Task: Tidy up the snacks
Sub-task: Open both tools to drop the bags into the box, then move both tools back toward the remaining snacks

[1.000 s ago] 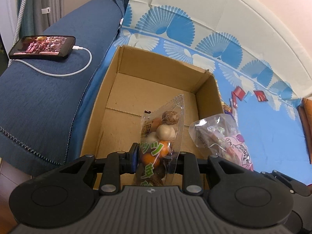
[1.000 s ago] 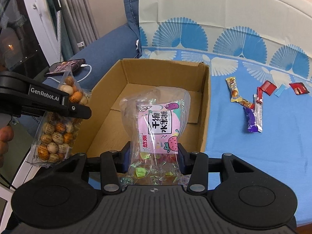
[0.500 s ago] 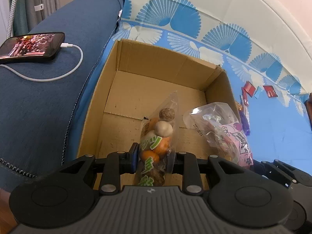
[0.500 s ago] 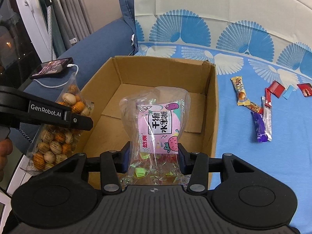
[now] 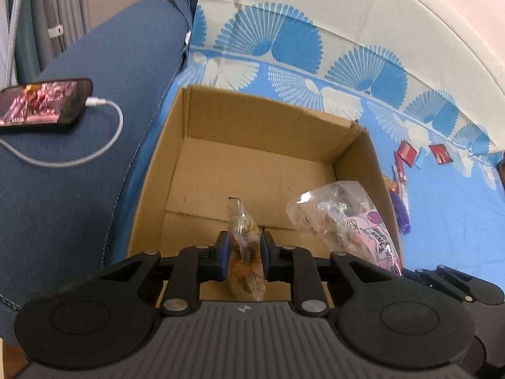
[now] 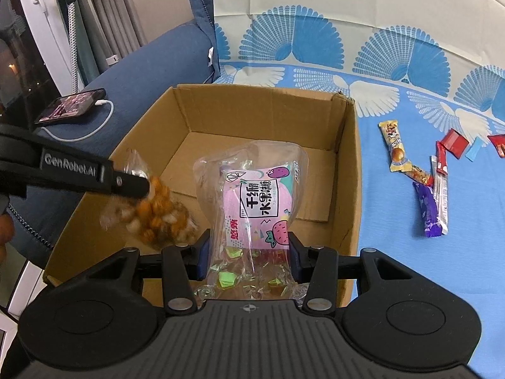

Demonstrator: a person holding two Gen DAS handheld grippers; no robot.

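An open cardboard box sits on a blue patterned sheet, nothing lying on its floor. My left gripper is shut on a clear bag of round nut snacks, held over the box's near left part; the bag hangs blurred below that gripper in the right wrist view. My right gripper is shut on a clear candy bag with a pink label, held over the box's near right part; it shows at the right in the left wrist view.
Several small wrapped snacks lie on the sheet right of the box, also seen in the left wrist view. A phone on a white cable rests on the blue sofa arm to the left.
Both grippers have moved forward over the box with their bags. The nut bag has swung in over the box and now hangs edge-on between the left fingers.
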